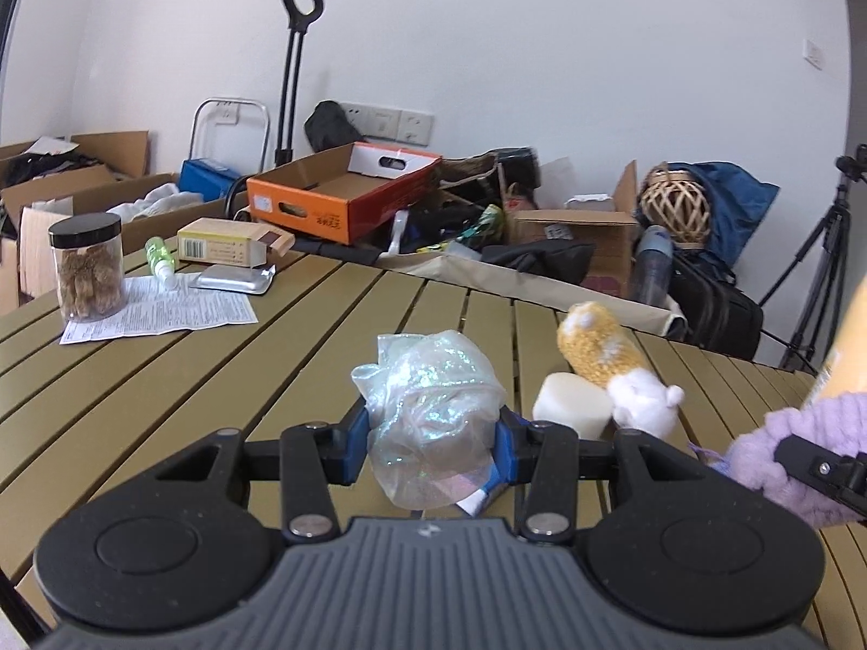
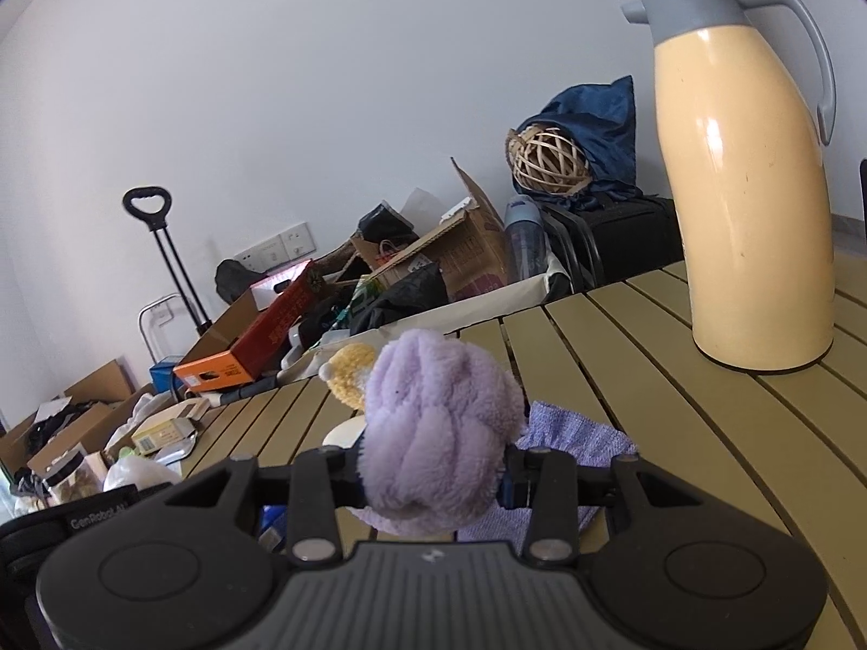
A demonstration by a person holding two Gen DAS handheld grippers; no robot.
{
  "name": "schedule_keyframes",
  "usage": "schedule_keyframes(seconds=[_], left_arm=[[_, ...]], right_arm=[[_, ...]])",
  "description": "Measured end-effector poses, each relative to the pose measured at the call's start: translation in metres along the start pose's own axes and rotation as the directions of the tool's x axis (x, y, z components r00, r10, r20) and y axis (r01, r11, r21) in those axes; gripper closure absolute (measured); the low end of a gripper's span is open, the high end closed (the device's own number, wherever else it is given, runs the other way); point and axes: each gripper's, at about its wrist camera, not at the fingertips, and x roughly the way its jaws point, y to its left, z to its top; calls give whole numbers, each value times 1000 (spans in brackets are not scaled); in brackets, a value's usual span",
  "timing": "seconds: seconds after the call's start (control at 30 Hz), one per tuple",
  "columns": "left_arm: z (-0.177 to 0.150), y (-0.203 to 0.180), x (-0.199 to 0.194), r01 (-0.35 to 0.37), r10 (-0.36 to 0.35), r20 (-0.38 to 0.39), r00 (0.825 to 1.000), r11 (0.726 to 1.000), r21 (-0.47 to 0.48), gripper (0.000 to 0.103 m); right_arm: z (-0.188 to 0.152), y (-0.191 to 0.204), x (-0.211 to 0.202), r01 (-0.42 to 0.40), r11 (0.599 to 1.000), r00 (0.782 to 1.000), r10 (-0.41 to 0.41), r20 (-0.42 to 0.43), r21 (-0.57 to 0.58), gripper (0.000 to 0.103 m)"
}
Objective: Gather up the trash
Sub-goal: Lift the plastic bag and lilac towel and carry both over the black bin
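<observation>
The left tongs [image 1: 431,447] are clamped on a crumpled clear plastic bag [image 1: 431,417], their blue pads pressing into it from both sides; the bag bulges up and forward between them, above the slatted olive counter [image 1: 227,379], and whether it touches the slats cannot be told. A scrap of printed wrapper [image 1: 479,495] pokes out under the bag by the pad on the right of that view.

The right tongs [image 2: 433,479] are closed on a fluffy lilac plush [image 2: 436,433], which fills the gap between the fingers and hides the pads. A piece of lilac woven cloth [image 2: 574,444] lies on the counter just behind it.

Just beyond the bag, to its right, sits a pale rounded block [image 1: 571,406], touching a yellow-and-white plush toy [image 1: 607,357] that lies along the slats. Far left on the counter stand a clear jar with a black lid [image 1: 86,271], resting on a printed sheet of paper [image 1: 162,314], with a small green bottle [image 1: 160,260], a silver foil pack [image 1: 233,281] and a tan carton [image 1: 227,241] near it.

In the right wrist view a tall cream thermos jug [image 2: 748,206] with a grey handle stands on the counter, well apart from the plush.

Past the counter's edge are an orange cardboard box [image 1: 341,200], open brown boxes, a black trolley handle [image 1: 301,0], a woven rattan ball [image 1: 674,208] against blue fabric, and a tripod [image 1: 829,265].
</observation>
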Motion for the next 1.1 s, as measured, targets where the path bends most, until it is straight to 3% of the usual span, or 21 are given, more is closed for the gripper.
schedule_keyframes(seconds=[0.67, 1.1], left_arm=[[-36, -2, -89, 77, -81, 92, 992, 996, 51, 58], [-89, -2, -131, 90, -94, 39, 995, 992, 89, 58]], right_arm=[[-25, 18, -78, -58, 992, 998, 61, 25, -113, 64], [-57, 9, -127, -95, 987, 995, 95, -7, -129, 64]])
